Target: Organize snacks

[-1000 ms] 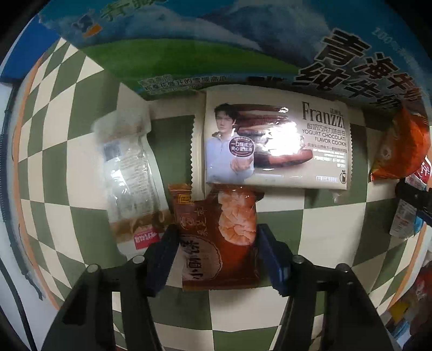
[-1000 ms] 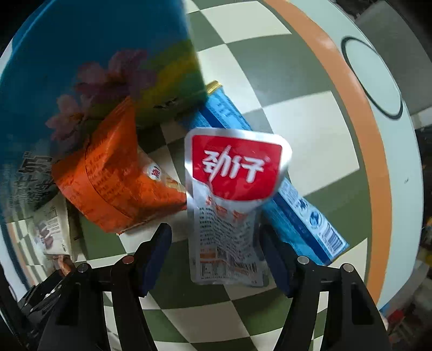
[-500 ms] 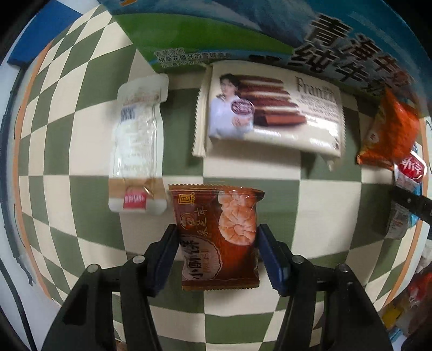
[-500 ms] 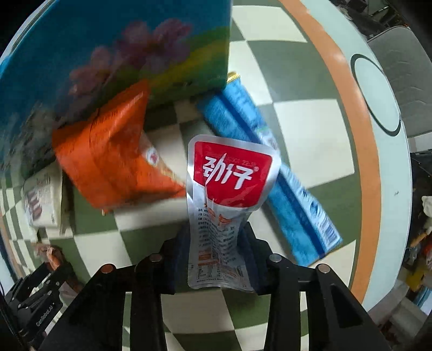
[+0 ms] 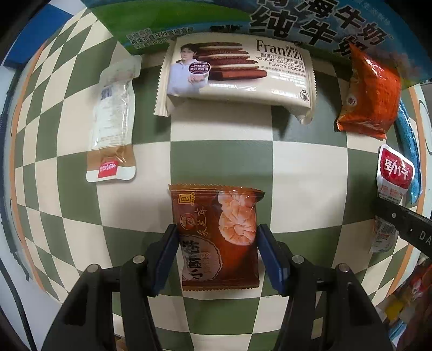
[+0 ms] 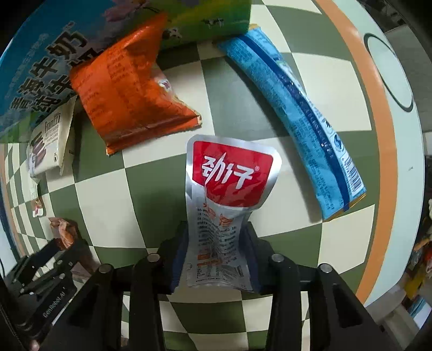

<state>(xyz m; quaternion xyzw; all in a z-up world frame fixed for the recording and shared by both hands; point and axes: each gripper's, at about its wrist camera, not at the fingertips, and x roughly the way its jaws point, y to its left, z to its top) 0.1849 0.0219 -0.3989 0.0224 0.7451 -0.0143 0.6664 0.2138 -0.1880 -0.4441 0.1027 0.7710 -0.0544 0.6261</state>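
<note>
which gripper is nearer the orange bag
Right. The right gripper, shut on the silver pouch, sits just below the orange bag. The left gripper is farther off, toward the table's middle.

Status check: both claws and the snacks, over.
Left claw shut on brown pastry packet. Right claw shut on silver-red pouch. Orange bag and blue packet lie ahead.

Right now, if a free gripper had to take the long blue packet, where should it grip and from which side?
Probably at mid-length, jaws across the narrow width. The blue packet lies flat and slanted on the table, long sides free; its far end touches the milk box. Come from above, on the side away from the orange bag.
</note>
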